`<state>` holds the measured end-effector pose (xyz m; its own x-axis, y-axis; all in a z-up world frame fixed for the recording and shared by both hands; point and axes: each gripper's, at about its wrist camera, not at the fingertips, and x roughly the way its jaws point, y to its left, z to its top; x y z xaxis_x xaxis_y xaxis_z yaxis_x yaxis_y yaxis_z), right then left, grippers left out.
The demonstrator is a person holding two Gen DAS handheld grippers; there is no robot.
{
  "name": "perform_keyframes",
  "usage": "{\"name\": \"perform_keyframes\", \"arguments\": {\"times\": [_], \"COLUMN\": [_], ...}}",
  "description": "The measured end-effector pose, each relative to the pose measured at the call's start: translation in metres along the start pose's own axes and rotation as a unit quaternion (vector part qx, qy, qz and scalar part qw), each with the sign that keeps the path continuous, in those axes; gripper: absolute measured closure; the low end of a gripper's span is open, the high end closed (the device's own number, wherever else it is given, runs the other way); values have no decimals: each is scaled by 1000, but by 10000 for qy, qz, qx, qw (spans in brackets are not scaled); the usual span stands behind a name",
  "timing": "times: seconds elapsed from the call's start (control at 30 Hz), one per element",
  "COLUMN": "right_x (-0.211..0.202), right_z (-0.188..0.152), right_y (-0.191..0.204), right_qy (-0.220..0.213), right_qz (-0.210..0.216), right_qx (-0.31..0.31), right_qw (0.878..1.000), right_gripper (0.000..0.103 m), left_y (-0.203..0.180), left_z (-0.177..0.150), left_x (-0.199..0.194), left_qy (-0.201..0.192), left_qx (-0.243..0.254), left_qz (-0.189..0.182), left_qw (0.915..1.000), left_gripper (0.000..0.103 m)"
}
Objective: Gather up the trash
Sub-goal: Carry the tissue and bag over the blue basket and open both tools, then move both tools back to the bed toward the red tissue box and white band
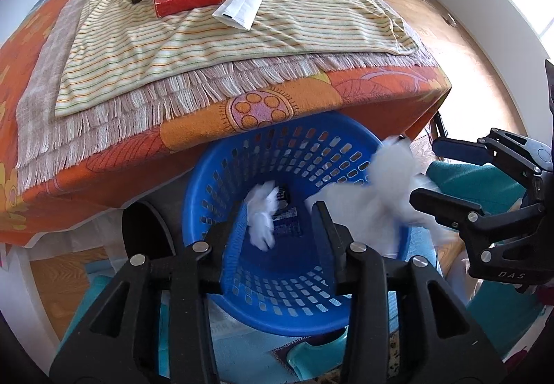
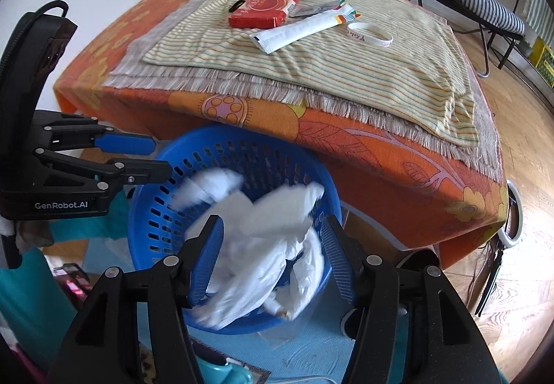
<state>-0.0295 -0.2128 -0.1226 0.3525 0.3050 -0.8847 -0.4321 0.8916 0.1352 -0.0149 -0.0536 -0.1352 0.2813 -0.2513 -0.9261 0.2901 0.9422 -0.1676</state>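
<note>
White crumpled paper point(image 2: 263, 245) is dropping between the right gripper point(image 2: 273, 263)'s open jaws into the blue basket point(image 1: 214, 176). The left gripper point(image 1: 280, 238) is open too, holding nothing. Some paper hangs near the rim and could fall outside.

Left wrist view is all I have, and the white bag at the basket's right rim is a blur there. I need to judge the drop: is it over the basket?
Observer: Yes. From the right wrist view, the white plastic bag sits over the mouth of the blue basket, mostly inside its rim.
Operator: Is the right gripper clamping it?
Observer: No. The right gripper has its jaws apart, with the bag loose between them.
Operator: Anything on the floor past the table's right corner?
Observer: A white ring lamp stands there, close to the hanging orange cloth.
</note>
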Motion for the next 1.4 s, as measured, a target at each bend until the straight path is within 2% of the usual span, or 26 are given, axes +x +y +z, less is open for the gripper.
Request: {"name": "perform_keyframes", "arguments": {"times": [0.2, 0.4, 0.47, 0.53, 0.7, 0.83, 0.87, 0.9, 0.93, 1.23, 1.4], "right_x": [0, -1, -2, -3, -7, -13, -15, -18, -20, -35, -27], "right_z": [1, 4, 5, 6, 13, 22, 25, 29, 32, 87, 129], "right_y": [-3, -5, -6, -7, -12, -21, -23, -26, -27, -49, -77], "right_qy": [0, -35, -42, -60, -131, -181, -210, -237, -258, -548, -625], "right_qz": [17, 35, 45, 54, 79, 174, 190, 200, 218, 134, 79], "right_qx": [85, 123, 137, 158, 273, 505, 565, 609, 631, 632, 836], "right_qw": [10000, 9999, 9999, 9998, 9995, 9984, 9980, 9977, 9974, 9964, 9945], "right_gripper": [40, 40, 40, 40, 39, 39, 39, 39, 39, 35, 35], "left_y": [2, 2, 2, 2, 4, 14, 16, 19, 22, 57, 80], "left_z": [1, 5, 8, 12, 27, 48, 52, 57, 64, 134, 172], "left_x": [2, 0, -1, -4, -12, -21, -22, -25, -27, -38, -22], "left_qy": [42, 32, 22, -36, -189, -266, -278, -295, -332, -712, -694], "left_qx": [-39, -92, -102, -130, -180, -403, -461, -520, -576, -868, -1051], "left_qz": [-1, -32, -40, -57, -33, -111, -116, -112, -113, 169, 181], "left_qw": [10000, 9999, 9999, 9999, 9997, 9988, 9985, 9981, 9977, 9935, 9919], "left_gripper": [64, 64, 60, 46, 44, 42, 39, 29, 25, 25, 25]}}
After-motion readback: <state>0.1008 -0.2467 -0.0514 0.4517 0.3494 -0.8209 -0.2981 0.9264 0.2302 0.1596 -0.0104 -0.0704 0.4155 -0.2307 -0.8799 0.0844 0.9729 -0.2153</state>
